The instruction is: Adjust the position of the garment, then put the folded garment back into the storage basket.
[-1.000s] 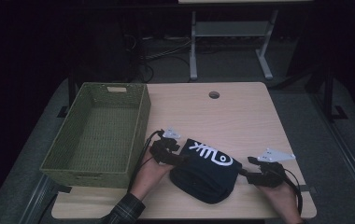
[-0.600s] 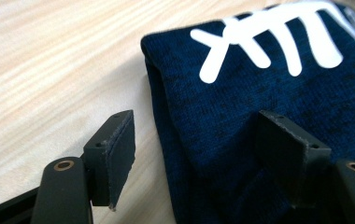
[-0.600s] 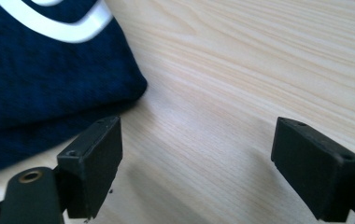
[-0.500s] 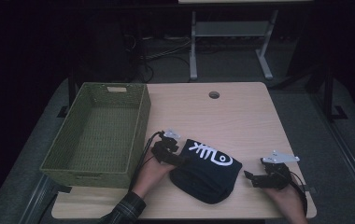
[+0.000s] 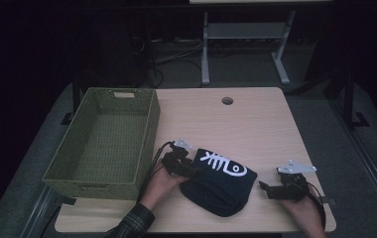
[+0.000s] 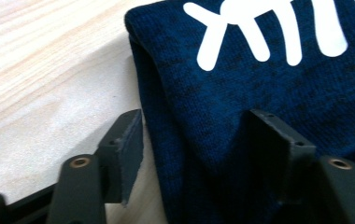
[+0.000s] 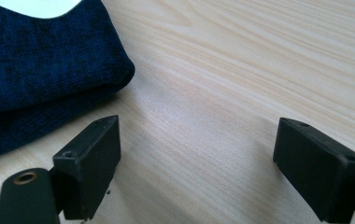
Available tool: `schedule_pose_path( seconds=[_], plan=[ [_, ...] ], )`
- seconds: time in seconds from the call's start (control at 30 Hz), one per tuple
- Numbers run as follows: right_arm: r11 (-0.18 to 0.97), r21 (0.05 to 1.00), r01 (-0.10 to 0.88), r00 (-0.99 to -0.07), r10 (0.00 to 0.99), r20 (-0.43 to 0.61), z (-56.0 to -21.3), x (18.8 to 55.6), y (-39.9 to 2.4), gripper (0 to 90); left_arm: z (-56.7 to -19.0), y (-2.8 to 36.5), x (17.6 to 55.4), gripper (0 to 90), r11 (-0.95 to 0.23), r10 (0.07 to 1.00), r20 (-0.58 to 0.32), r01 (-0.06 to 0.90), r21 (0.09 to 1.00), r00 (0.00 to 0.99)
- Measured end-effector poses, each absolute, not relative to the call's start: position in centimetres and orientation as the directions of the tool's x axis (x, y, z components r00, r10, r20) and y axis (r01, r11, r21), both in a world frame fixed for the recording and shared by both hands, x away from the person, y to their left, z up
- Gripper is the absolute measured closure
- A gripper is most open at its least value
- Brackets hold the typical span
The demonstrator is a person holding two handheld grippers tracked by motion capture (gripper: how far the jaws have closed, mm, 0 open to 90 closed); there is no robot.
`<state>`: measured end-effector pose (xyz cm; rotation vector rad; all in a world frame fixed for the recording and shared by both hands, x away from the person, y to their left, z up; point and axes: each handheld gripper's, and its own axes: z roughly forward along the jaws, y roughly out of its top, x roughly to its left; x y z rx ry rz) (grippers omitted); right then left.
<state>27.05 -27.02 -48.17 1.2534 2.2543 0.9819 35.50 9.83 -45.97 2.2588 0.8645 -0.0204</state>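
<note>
Folded navy garment [image 5: 219, 182], white print up, straddled at nine-o'clock edge by left gripper [image 5: 182, 163], jaws just narrowing, unclamped. Right gripper [image 5: 271, 189] at three o'clock, apart, agape.

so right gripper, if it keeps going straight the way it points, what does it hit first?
Probably bare table: the open right gripper has only wood between its jaws. The folded navy garment lies off to one side; depth is unclear.
</note>
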Motion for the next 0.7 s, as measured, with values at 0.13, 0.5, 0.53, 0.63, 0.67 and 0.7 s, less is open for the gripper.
schedule_pose_path(
  seconds=[0.13,0.5,0.53,0.63,0.67,0.7],
  plan=[
    [0.354,0.727,0.589,-0.527,0.850,0.014,-48.19,27.13,-27.07,13.7,-45.97,9.79,35.50,44.3,-0.528,0.570,-0.260,0.591,0.610,0.779],
    [0.347,0.722,0.599,-0.524,0.851,0.026,-48.21,27.25,-27.14,13.1,-45.89,9.59,35.48,61.1,-0.546,0.536,-0.289,0.587,0.598,0.793],
    [0.347,0.722,0.599,-0.524,0.851,0.026,-48.22,27.25,-27.14,13.1,-45.84,9.53,35.48,62.6,-0.550,0.535,-0.289,0.586,0.595,0.794],
    [0.346,0.722,0.599,-0.524,0.851,0.027,-48.21,27.25,-27.15,13.0,-45.68,9.37,35.40,66.7,-0.562,0.528,-0.278,0.576,0.594,0.802],
    [0.347,0.722,0.599,-0.525,0.851,0.026,-48.22,27.25,-27.15,13.1,-45.57,9.28,35.34,68.2,-0.568,0.525,-0.273,0.571,0.593,0.806],
    [0.346,0.722,0.599,-0.524,0.851,0.027,-48.21,27.26,-27.15,13.1,-45.50,9.25,35.34,70.5,-0.575,0.523,-0.268,0.566,0.591,0.809]
  ],
)
